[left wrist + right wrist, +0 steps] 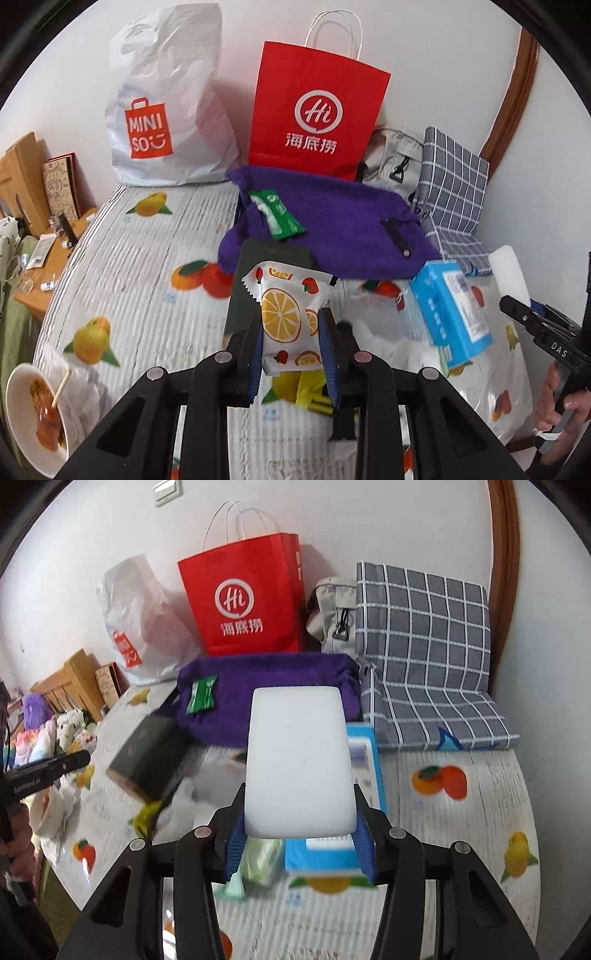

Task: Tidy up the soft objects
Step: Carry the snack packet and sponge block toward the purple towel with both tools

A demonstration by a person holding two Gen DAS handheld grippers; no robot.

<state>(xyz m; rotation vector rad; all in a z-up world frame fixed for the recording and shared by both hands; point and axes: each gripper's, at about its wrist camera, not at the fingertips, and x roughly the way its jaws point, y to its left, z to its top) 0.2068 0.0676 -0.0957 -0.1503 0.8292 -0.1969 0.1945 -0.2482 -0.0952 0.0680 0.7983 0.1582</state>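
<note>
Now both are mid-carry: left gripper (291, 343) clamps the fruit-print packet (286, 314), right gripper (299, 840) clamps the white sponge (298, 760) (next, judging, a drop spot near the purple pouch (266, 698)).

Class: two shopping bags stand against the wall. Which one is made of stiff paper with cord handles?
The red paper bag, printed with a white "Hi" circle logo. The white plastic bag beside it is crumpled, soft plastic with an orange logo.
</note>
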